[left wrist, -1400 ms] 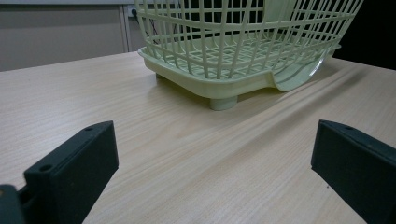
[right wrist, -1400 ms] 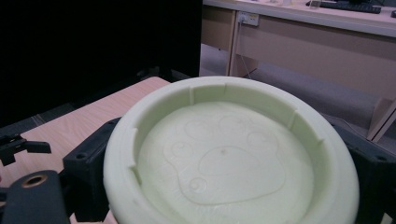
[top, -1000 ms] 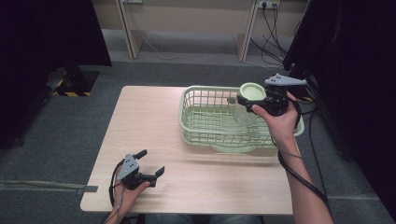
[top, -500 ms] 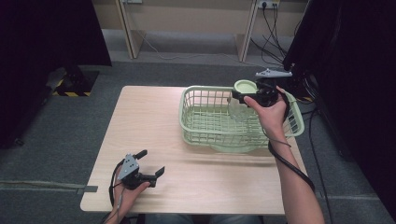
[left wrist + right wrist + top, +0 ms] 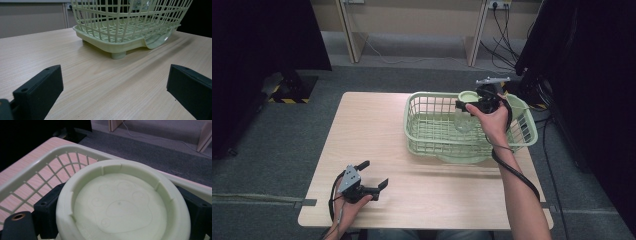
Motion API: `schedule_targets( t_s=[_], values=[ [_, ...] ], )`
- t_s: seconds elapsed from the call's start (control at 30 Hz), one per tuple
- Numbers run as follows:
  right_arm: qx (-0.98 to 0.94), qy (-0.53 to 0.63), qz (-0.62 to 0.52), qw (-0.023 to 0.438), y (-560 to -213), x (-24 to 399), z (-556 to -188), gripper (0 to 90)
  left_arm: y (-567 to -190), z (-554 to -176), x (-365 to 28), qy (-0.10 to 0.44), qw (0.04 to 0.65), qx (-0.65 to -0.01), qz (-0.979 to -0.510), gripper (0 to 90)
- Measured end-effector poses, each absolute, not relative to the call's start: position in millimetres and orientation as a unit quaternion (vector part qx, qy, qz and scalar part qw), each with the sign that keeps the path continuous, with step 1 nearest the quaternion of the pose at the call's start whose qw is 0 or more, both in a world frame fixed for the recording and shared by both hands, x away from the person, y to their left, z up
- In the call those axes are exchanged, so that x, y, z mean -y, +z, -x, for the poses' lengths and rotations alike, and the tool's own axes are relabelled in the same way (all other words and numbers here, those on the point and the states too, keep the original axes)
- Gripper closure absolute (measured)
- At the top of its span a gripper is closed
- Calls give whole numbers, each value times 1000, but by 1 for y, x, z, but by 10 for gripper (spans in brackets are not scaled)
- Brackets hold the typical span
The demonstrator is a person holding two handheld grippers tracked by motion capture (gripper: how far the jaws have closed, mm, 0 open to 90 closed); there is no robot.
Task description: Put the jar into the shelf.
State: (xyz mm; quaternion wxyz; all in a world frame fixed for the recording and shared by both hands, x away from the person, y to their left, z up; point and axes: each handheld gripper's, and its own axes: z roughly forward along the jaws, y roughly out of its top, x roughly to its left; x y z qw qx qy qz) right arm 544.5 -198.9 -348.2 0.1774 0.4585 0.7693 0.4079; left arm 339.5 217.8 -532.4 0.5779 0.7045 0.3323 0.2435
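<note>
The right gripper (image 5: 472, 103) holds a clear jar (image 5: 463, 121) by its pale green lid (image 5: 120, 205) over the green basket (image 5: 521, 137), fingers (image 5: 46, 208) clamped on the lid's sides. It looks like a lowering step (release probably follows). The left gripper (image 5: 373, 176) rests on the worktop (image 5: 377, 130), fingers wide apart and empty

Your basket (image 5: 432, 131) sits on the right half of the table (image 5: 377, 125), toward its far edge. Your right gripper (image 5: 468, 104) is over the basket's far right part, with a jar (image 5: 466, 120) hanging below it inside the basket, its lid (image 5: 120, 205) between the jaws. Your left gripper (image 5: 371, 176) lies near the table's front left corner, well apart from the basket.
</note>
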Motion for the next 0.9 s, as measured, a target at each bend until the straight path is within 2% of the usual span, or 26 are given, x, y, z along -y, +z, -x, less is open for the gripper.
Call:
schedule_targets(
  t_s=[0.9],
  values=[
    [-785, 335, -498, 152, -389, 193, -566, 121, -532, -339, -218, 244, 578, -330, -705, 2]
  ],
)
